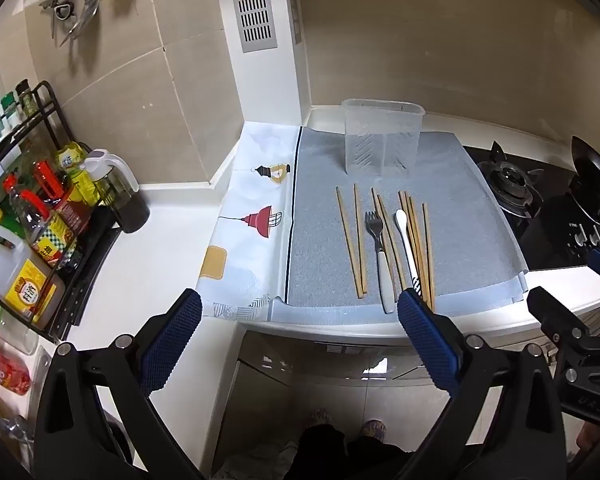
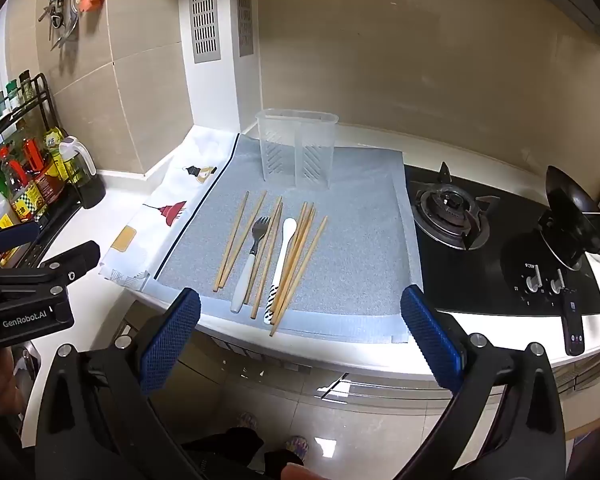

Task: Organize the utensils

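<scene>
Both grippers hung nearest of all, short of the counter's front edge — the left gripper (image 1: 300,308) and the right gripper (image 2: 300,306) each had its blue-padded fingers spread wide with nothing between them, tilted down toward the worktop. Just past them lay the grey mat (image 2: 360,248), and on it every utensil was still loose: a fork (image 2: 250,258) with a white handle, a white spoon (image 2: 281,264) with a striped handle end, and a scatter of wooden chopsticks (image 2: 236,240) lying roughly parallel, some crossing one another beside the spoon. Farther back on the same mat stood the clear plastic holder (image 2: 296,148), upright, divided in two — and, as far as could be seen through its walls, empty. By that showing nothing had been sorted yet; the whole job seemed to remain, each piece to be lifted and stood in the holder. To the right sat the gas hob (image 2: 452,212), apart from it all.
</scene>
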A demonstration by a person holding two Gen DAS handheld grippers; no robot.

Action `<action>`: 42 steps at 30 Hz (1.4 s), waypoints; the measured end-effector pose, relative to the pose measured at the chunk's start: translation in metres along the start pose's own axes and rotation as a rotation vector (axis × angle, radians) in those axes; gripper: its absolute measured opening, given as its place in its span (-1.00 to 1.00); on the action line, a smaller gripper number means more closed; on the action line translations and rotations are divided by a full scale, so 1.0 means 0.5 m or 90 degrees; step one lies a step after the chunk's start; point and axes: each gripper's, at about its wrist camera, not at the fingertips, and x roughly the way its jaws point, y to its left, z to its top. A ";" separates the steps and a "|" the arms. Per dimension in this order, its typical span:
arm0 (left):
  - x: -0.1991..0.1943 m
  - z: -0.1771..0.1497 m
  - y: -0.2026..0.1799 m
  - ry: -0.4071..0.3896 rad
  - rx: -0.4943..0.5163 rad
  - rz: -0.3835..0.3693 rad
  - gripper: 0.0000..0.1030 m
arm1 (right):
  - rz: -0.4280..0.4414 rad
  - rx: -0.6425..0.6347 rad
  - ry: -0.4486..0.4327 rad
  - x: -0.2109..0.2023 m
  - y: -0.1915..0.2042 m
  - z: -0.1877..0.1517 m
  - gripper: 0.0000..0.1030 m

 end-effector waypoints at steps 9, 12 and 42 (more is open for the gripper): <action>0.001 0.004 -0.003 -0.002 0.001 0.004 0.85 | -0.002 -0.001 -0.003 0.003 0.000 0.006 0.90; 0.000 0.003 -0.001 -0.002 0.003 0.004 0.85 | -0.002 -0.001 -0.003 0.006 -0.001 0.007 0.90; 0.005 -0.002 0.002 0.001 0.004 0.006 0.85 | -0.001 -0.002 0.000 0.012 -0.008 0.005 0.90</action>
